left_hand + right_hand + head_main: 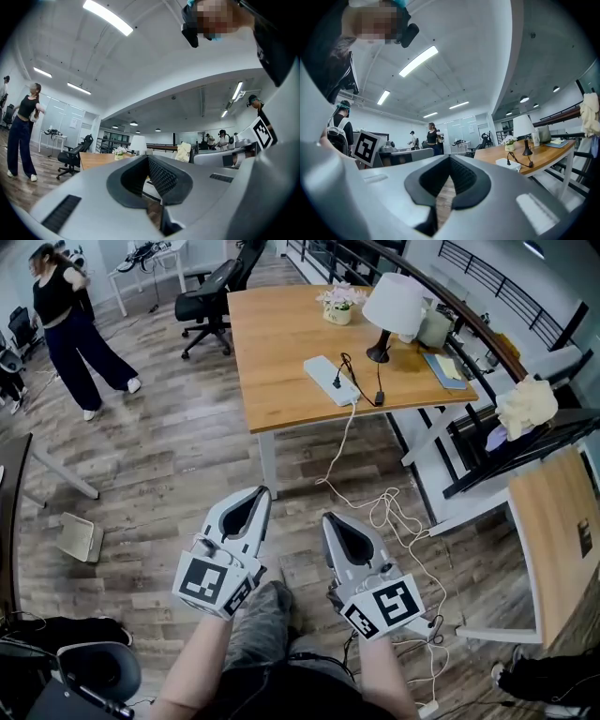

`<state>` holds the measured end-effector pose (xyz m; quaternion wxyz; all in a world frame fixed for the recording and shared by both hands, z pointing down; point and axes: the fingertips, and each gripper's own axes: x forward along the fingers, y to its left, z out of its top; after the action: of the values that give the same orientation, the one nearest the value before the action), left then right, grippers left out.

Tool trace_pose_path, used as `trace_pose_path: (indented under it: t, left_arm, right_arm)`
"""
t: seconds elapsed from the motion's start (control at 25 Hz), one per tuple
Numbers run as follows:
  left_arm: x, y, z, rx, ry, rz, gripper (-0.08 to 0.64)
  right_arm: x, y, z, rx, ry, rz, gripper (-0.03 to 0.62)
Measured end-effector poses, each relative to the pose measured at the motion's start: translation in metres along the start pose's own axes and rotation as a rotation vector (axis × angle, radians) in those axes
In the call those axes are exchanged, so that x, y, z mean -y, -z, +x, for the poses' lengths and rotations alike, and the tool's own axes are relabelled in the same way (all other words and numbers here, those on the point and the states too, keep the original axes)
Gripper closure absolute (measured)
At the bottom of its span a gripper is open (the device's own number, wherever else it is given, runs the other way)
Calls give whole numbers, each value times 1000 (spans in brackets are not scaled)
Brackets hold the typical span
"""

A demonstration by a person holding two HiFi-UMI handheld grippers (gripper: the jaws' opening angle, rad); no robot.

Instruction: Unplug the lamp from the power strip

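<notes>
**Both claws idle, well short of the desk**

The left claw (265, 491) and right claw (327, 517) hang low over the wood floor, each closed tip to tip on nothing, probably because no reach has begun. The forearms point forward. Well apart on the light wooden desk (272, 343), the white oblong power strip (330, 381) holds a black plug (337, 382), seemingly from the white-shaded, black-stemmed lamp (394, 307).

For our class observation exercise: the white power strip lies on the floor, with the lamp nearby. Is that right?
Not quite. The head view shows the power strip lying on the wooden table, not on the floor; the lamp does stand nearby.
</notes>
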<state>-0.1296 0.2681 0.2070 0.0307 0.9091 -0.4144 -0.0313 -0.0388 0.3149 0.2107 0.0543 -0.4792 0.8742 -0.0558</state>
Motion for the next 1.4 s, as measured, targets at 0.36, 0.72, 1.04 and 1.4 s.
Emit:
trace_pose_path:
  t: [0.36,0.72,1.04,1.4]
  left_arm:
    - [-39,0,58,8,18,-10,563]
    - [-77,-6,125,23,56,-20,563]
    - [-87,9,152,0,101,-26,563]
    - [-105,18,167,-12,79,-55,563]
  right_arm:
    - [40,-6,56,-14,6,-29,584]
    - [84,-15,113,-23,22,-60,584]
    - [121,-8,123,-29,113,-19,584]
    - [133,-5,143,-55,97,-11,584]
